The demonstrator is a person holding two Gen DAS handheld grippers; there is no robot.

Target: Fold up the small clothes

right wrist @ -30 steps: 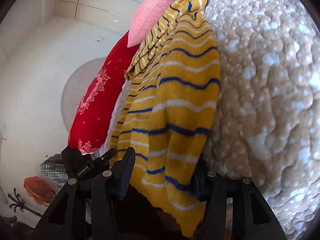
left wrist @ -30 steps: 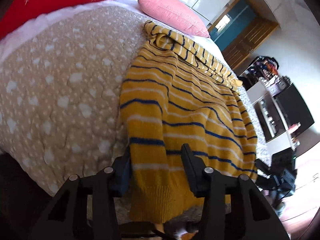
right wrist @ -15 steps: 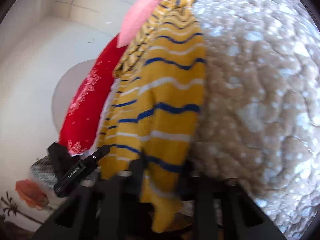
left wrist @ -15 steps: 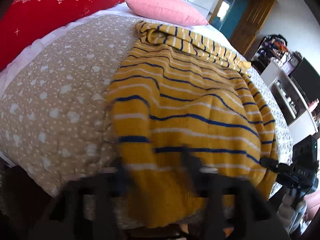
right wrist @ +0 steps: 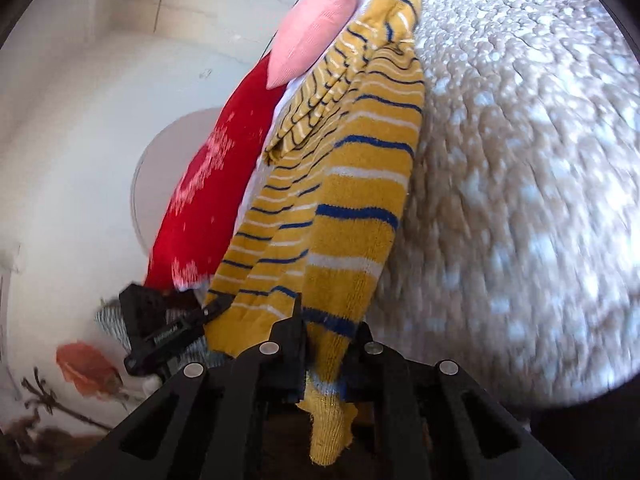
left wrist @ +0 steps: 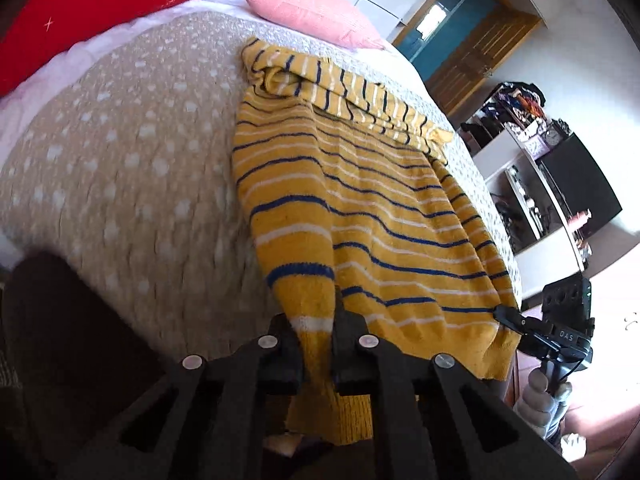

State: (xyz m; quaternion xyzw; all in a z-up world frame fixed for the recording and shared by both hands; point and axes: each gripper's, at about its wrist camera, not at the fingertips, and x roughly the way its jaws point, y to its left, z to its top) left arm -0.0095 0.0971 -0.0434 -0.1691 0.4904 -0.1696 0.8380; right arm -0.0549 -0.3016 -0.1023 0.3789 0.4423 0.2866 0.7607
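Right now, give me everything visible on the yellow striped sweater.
The sweater is a mustard-yellow knit with thin blue and white stripes and a plain ribbed hem. It lies spread lengthwise on the beige spotted bedspread, its far end bunched in folds just short of the pink pillow. The near hem hangs over the bed edge. The left gripper is shut on one hem corner, the fabric gathered between its fingers; the right gripper is shut on the other corner. It looks soft and thick.
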